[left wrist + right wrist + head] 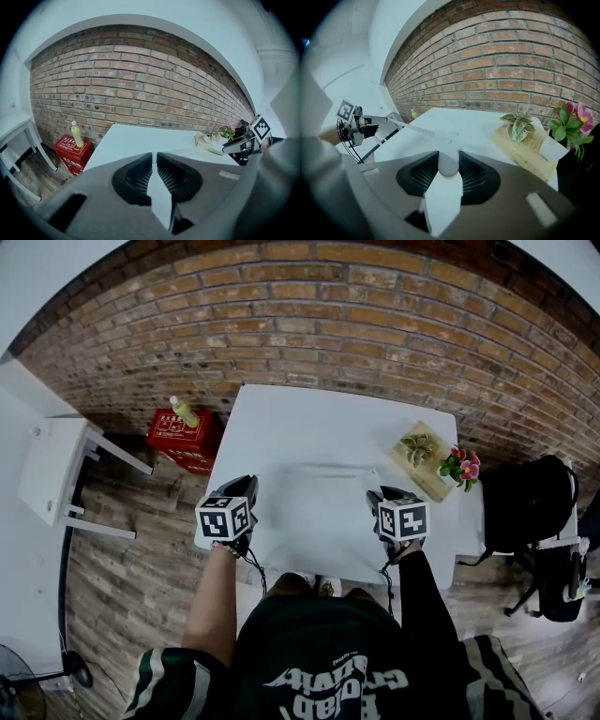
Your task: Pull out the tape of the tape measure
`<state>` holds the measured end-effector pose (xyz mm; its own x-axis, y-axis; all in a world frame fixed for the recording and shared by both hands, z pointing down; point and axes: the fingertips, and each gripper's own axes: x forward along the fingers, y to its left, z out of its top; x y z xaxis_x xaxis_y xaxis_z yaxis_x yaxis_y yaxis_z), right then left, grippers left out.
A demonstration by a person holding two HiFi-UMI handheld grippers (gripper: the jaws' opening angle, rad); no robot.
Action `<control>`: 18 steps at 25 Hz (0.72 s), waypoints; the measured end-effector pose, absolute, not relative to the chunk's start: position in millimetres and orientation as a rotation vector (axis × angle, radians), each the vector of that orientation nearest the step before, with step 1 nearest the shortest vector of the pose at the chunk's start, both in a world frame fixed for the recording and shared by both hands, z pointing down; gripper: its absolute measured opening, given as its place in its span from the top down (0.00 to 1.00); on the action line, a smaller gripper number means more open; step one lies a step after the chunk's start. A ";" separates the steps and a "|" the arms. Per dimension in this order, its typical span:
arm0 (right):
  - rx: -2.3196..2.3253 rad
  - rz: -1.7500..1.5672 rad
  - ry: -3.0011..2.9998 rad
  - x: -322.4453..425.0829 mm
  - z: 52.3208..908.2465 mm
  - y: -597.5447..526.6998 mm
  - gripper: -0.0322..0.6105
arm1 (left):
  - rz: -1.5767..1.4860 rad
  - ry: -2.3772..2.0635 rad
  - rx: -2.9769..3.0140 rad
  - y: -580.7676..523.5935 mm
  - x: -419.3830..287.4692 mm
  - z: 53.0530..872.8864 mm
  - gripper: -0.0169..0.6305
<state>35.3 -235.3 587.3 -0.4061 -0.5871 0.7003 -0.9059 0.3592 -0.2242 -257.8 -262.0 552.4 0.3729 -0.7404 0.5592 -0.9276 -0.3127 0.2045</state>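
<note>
The white table carries the work. My right gripper is shut on the round white case of the tape measure, held between its pads. A thin white tape runs from the case leftwards, above the table, to my left gripper. That gripper's jaws stand almost together, shut on the tape's end, which shows edge-on as a thin strip. In the left gripper view the right gripper appears at the far right.
A wooden board with a small plant and pink flowers lies at the table's right end. On the floor to the left stand a red box with a yellow-green bottle and a white stool. A black bag sits at the right.
</note>
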 end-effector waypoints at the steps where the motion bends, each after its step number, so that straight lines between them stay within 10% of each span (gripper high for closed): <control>1: 1.292 0.818 -2.114 35.1 587.0 -235.7 0.72 | 0.501 -1.440 2.141 -261.5 -259.4 552.9 0.91; 18: 1.292 0.808 -2.111 35.9 586.9 -238.6 0.72 | 0.503 -1.509 2.093 -257.5 -289.2 554.0 0.91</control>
<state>35.9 -238.6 586.9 -0.4010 -0.5888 0.7018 -0.9069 0.3631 -0.2135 -289.2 -257.5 554.0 0.3149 -0.7616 0.5663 -0.9491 -0.2549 0.1850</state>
